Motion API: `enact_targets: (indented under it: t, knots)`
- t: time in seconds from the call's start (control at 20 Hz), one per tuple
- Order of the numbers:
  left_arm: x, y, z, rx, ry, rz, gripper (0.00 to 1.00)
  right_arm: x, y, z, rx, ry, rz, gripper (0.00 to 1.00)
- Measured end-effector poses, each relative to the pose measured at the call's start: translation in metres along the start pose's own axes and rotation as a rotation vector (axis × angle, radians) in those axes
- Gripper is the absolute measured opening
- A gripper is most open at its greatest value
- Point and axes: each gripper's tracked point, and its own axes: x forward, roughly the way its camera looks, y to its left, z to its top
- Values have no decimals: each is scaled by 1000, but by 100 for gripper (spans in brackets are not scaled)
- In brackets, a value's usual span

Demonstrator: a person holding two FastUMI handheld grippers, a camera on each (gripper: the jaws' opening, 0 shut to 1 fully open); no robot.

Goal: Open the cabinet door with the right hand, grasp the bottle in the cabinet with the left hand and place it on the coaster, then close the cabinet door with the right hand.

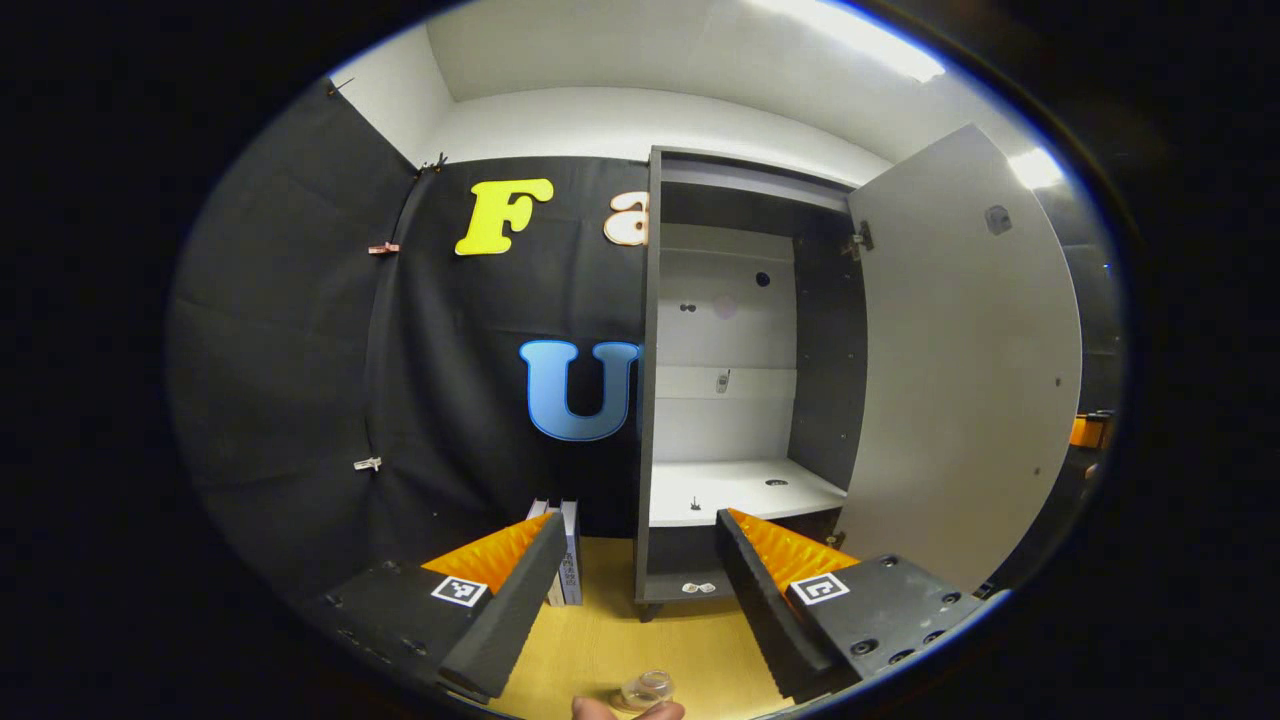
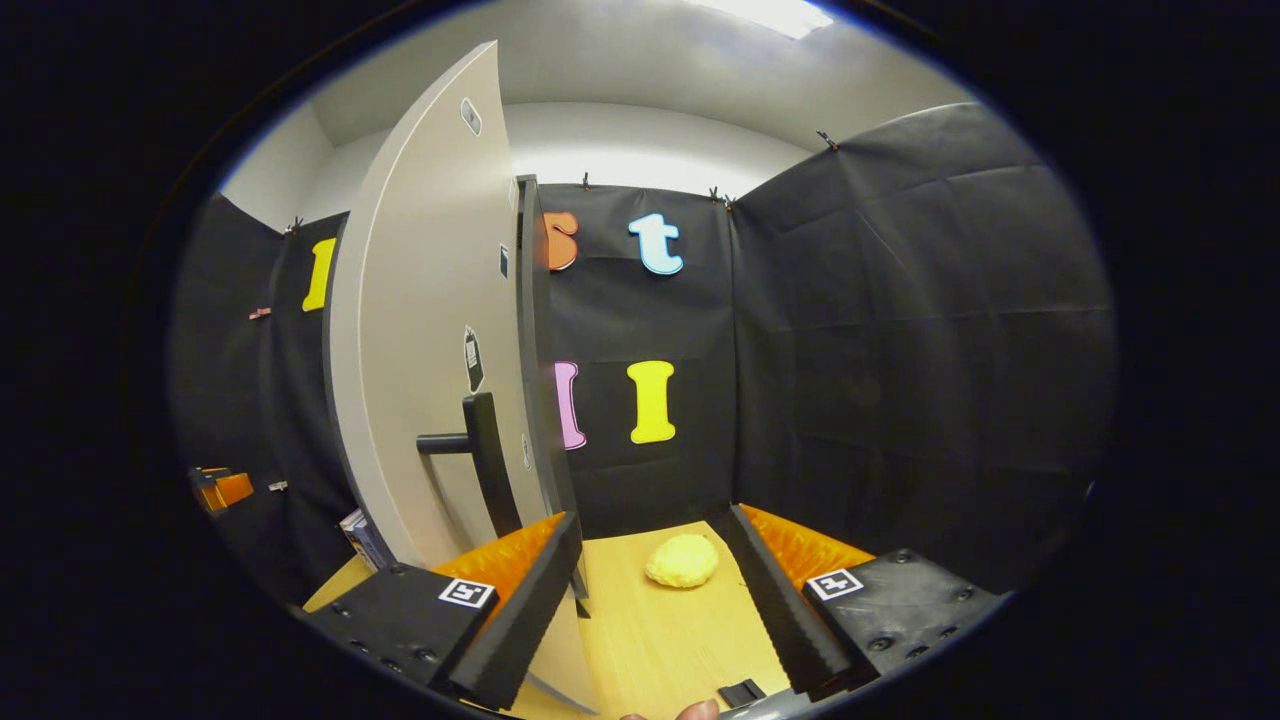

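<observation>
The dark cabinet point(image 1: 648, 400) stands open, its pale door point(image 1: 960, 350) swung out to the right, and its white shelf point(image 1: 740, 488) is bare. My left gripper point(image 1: 638, 522) is open in front of the cabinet with nothing between its fingers. A small clear bottle point(image 1: 646, 688) stands on the wooden table at the bottom edge, near a person's fingertip point(image 1: 600, 708); what it rests on is hidden. In the right gripper view the door point(image 2: 420, 330) shows its outer face and black handle point(image 2: 485, 450). My right gripper point(image 2: 652, 518) is open just right of the handle, not touching it.
Books point(image 1: 565, 560) lean against the booth wall left of the cabinet. A yellow lump point(image 2: 682, 560) lies on the wooden table point(image 2: 660, 640) ahead of my right gripper. A small black piece point(image 2: 740, 692) sits at the table's near edge.
</observation>
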Motion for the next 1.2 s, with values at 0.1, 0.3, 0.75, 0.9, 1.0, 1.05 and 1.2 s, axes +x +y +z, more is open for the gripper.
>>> enact_targets:
  t: [0.1, 0.3, 0.75, 0.9, 1.0, 1.05, 1.2]
  knots:
    - [0, -1, 2, 9, -7, -7, 94, 0, 8, -1, 6, 1, 8, 97]
    - [-3, -4, -1, 38, -1, -14, 94, -8, 38, -6, 21, 14, 63, 97]
    - [-12, 0, 3, 51, -3, 4, 94, -18, 123, -20, 66, 39, 221, 98]
    - [-14, 5, 3, 50, 1, 25, 94, -14, 159, -27, 96, 61, 279, 98]
    - [-15, 9, 5, 51, -3, 47, 94, -13, 183, -32, 107, 72, 316, 98]
    - [-16, 10, 6, 53, -4, 51, 94, -13, 198, -35, 109, 84, 350, 98]
    - [-16, 10, 7, 49, -9, 59, 94, -22, 225, -42, 102, 105, 422, 98]
